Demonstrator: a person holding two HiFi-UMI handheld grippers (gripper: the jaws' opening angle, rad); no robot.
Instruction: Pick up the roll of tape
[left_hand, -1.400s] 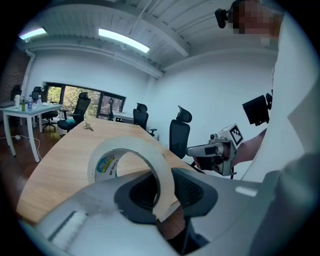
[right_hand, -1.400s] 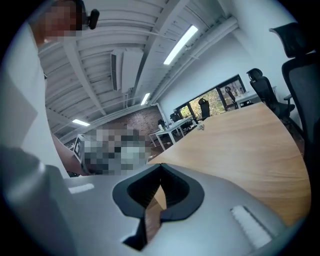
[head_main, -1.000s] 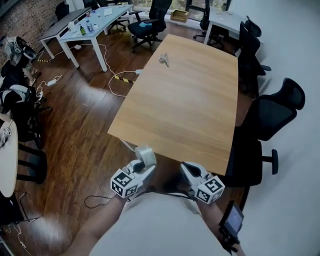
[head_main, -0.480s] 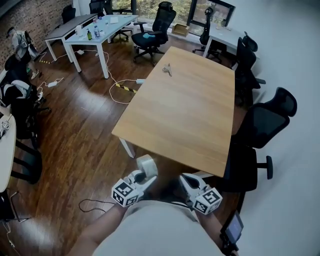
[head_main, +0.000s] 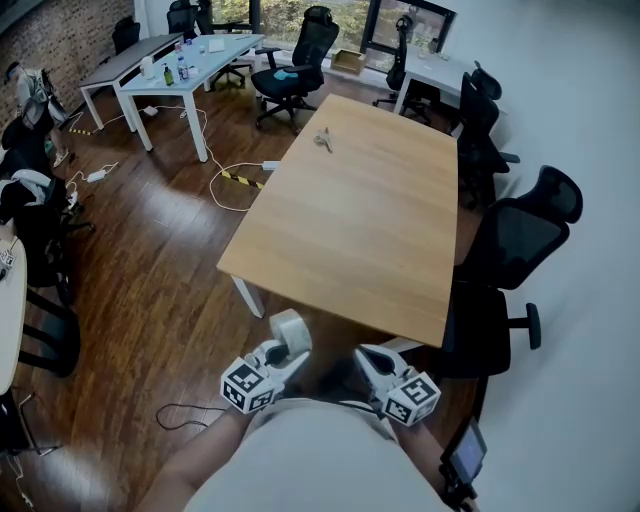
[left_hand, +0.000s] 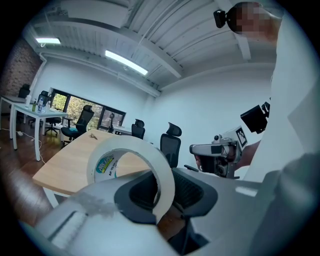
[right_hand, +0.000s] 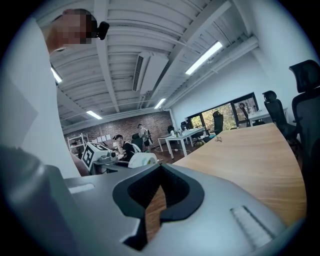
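A white roll of tape (head_main: 291, 329) with a coloured label on its core stands upright between the jaws of my left gripper (head_main: 283, 345), which is shut on it. In the left gripper view the roll (left_hand: 159, 161) fills the middle, and its ring passes down into the dark pads. My right gripper (head_main: 366, 356) hangs beside it, shut with nothing in it. Both are held close to the person's body, off the near edge of the wooden table (head_main: 360, 230). The right gripper view shows the roll (right_hand: 143, 160) off to its left.
A small metal object (head_main: 323, 140) lies at the table's far end. Black office chairs (head_main: 520, 240) line the table's right side. White desks (head_main: 190, 60) with bottles stand at the back left. A cable (head_main: 185, 410) lies on the wood floor below my left gripper.
Both grippers have drawn back a little from the table's near edge toward the person. The roll has stayed in the left gripper throughout.
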